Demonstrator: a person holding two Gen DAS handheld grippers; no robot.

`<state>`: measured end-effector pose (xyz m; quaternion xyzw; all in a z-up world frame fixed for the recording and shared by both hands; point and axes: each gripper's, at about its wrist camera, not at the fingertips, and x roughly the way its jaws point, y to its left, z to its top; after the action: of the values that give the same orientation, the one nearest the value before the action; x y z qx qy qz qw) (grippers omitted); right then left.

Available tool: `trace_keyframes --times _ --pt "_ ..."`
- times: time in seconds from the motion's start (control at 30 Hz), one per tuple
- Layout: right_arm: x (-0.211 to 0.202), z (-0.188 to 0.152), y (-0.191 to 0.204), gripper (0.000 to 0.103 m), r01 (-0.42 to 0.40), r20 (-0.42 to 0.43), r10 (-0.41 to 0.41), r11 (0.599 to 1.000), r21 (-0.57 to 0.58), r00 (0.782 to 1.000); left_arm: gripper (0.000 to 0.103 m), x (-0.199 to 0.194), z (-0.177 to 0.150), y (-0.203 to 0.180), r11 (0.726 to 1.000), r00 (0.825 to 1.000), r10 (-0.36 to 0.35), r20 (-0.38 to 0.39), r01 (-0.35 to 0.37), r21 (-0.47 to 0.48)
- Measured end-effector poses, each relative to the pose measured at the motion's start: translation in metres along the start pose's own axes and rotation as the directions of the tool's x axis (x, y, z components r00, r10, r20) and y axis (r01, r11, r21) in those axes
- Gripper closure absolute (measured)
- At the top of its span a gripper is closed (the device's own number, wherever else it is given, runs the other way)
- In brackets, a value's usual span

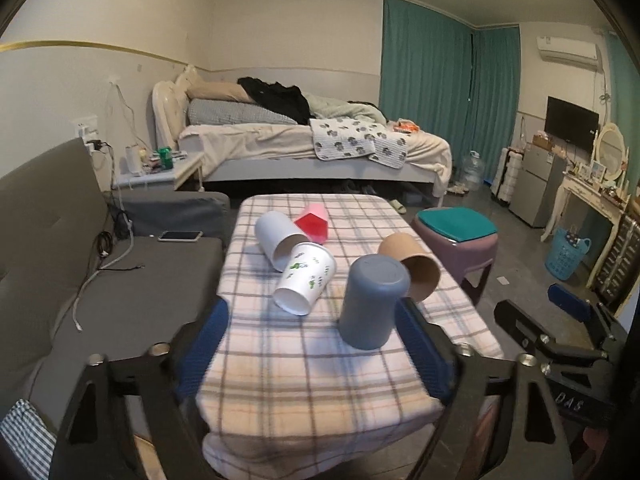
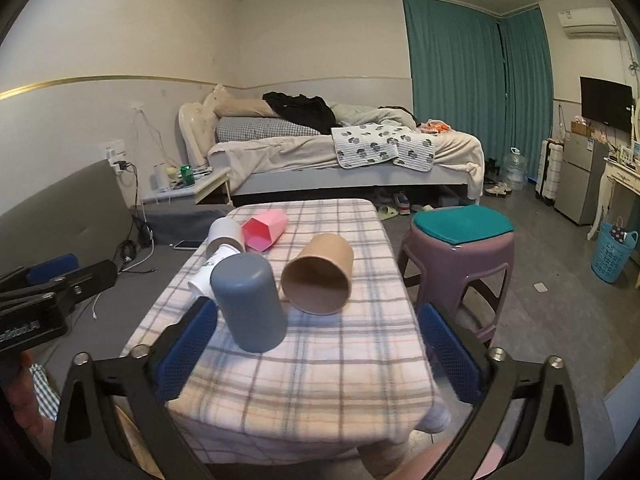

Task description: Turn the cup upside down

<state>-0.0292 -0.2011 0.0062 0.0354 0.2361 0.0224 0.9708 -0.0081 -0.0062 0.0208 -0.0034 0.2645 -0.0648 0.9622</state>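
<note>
Nearest to me, my left gripper (image 1: 316, 344) hangs with its blue-padded fingers spread wide over the near end of the table (image 1: 312, 392), gripping nothing. My right gripper (image 2: 320, 344) is spread just as wide and equally empty.

Just past the fingertips, the grey-blue cup (image 1: 374, 302) stands mouth-down on the plaid cloth, its closed base up, so I cannot see inside it. In the left wrist view its side sits right beside my right-hand finger pad (image 1: 420, 344); I cannot tell whether they touch.

Behind it on the right, the brown paper cup (image 2: 318, 276) lies on its side, mouth toward me, and its inside looks empty. To the left, the white cup with green print (image 1: 306, 278) also lies on its side with its open mouth facing me and nothing inside. Touching that one from behind is a plain white cup (image 1: 278, 240), tipped over too, and empty. Farthest back, the pink hexagonal cup (image 2: 264, 232) lies on its side, its reddish interior bare.
</note>
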Motion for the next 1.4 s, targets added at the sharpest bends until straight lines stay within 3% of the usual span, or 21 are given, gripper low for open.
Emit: trace_keyframes --times 0.13,0.27,1.4 --pt "0.006 -0.007 -0.001 0.000 0.001 -0.010 -0.001 1.000 0.014 1.000 0.005 0.005 -0.011 0.002 0.998 0.997 0.068 0.023 -0.068 -0.004" --pt "0.012 -0.012 -0.003 0.000 0.018 -0.023 -0.018 1.000 0.003 1.000 0.004 0.010 -0.018 0.002 0.996 0.996 0.087 0.027 -0.086 -0.020" --pt "0.020 -0.017 -0.002 0.000 0.027 -0.047 -0.027 1.000 -0.003 0.999 0.004 0.014 -0.028 -0.001 0.994 0.994 0.111 0.014 -0.110 -0.021"
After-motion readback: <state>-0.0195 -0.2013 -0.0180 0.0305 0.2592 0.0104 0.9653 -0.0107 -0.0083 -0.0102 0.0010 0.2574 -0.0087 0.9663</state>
